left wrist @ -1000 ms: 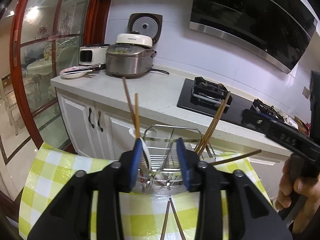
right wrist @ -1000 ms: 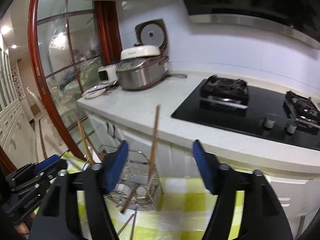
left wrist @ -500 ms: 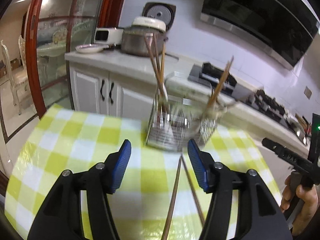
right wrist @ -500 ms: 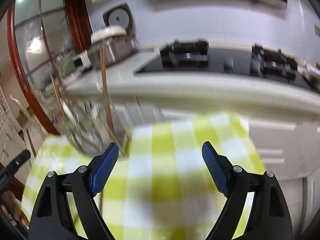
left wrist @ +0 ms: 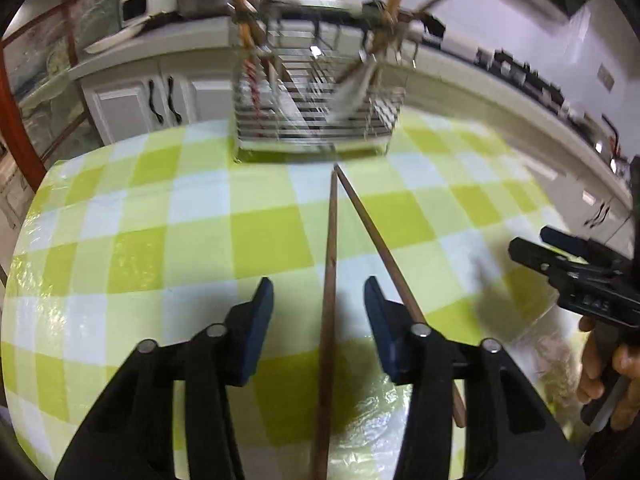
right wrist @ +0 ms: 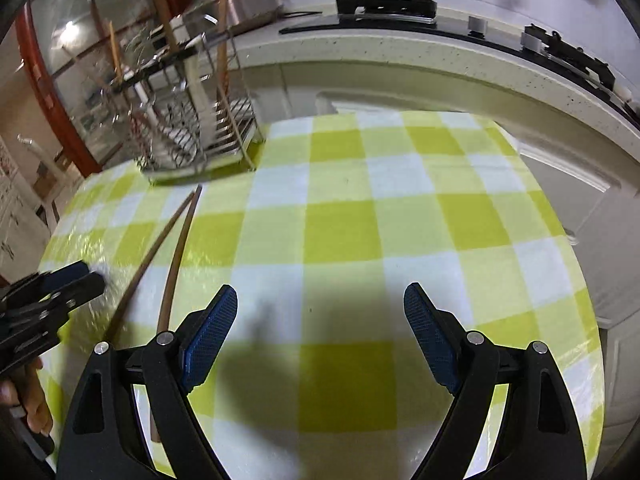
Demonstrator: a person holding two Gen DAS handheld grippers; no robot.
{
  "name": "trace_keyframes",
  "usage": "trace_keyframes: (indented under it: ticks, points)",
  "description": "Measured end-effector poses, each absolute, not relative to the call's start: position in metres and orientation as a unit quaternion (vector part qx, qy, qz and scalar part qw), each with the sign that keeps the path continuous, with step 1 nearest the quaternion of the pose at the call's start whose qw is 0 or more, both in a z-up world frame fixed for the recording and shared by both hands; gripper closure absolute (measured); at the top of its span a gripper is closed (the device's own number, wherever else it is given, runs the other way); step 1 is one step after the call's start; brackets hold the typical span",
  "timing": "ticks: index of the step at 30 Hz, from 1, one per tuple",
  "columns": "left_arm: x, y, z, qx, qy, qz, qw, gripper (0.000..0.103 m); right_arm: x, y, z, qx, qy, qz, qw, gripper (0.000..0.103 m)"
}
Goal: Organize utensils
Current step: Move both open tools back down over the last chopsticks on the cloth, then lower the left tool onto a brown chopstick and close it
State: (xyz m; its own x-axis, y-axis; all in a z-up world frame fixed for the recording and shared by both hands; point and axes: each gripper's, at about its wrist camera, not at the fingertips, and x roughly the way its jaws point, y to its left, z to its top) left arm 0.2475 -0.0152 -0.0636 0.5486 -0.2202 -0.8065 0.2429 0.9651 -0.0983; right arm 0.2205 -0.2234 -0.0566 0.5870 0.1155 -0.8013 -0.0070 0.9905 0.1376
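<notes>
2 brown wooden chopsticks (left wrist: pixel 330 280), thin, tapered, tips meeting, on checked tablecloth (left wrist: pixel 200 208)

Left wrist view: looked steeply down along the left gripper (left wrist: pixel 319 292), close over the checked worktop (left wrist: pixel 180 208), facing the wire rack (left wrist: pixel 316 92) and the kitchen counter behind it. The right gripper (left wrist: pixel 532 244) entered at its right edge.

Right wrist view: likewise pitched down and close over the worktop (right wrist: pixel 400 184), from a position further right. The left gripper (right wrist: pixel 90 274) entered at its left edge.

Shared: checked worktop, wire rack (right wrist: pixel 192 128), two loose chopsticks (left wrist: pixel 330 264) (right wrist: pixel 172 252), counter front.
</notes>
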Motion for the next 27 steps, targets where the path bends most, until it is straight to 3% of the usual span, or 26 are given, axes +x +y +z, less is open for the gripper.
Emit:
trace_keyframes:
  ticks: [3, 10, 15, 27]
  points:
    - [0.257, -0.023, -0.077, 0.025, 0.477, -0.130, 0.869, 0.069, 0.221, -0.223, -0.059, 0.059, 0.459, 0.044, 0.885, 0.023]
    - [0.269, -0.036, -0.087, 0.052, 0.492, -0.122, 0.860, 0.076, 0.222, -0.223, -0.062, 0.057, 0.463, 0.050, 0.883, 0.022]
    - [0.271, -0.037, -0.087, 0.074, 0.495, -0.107, 0.859, 0.096, 0.225, -0.213, -0.063, 0.053, 0.466, 0.060, 0.881, 0.022]
    - [0.255, 0.009, -0.080, 0.025, 0.483, -0.083, 0.871, 0.096, 0.239, -0.136, -0.060, -0.001, 0.475, 0.113, 0.873, 0.022]
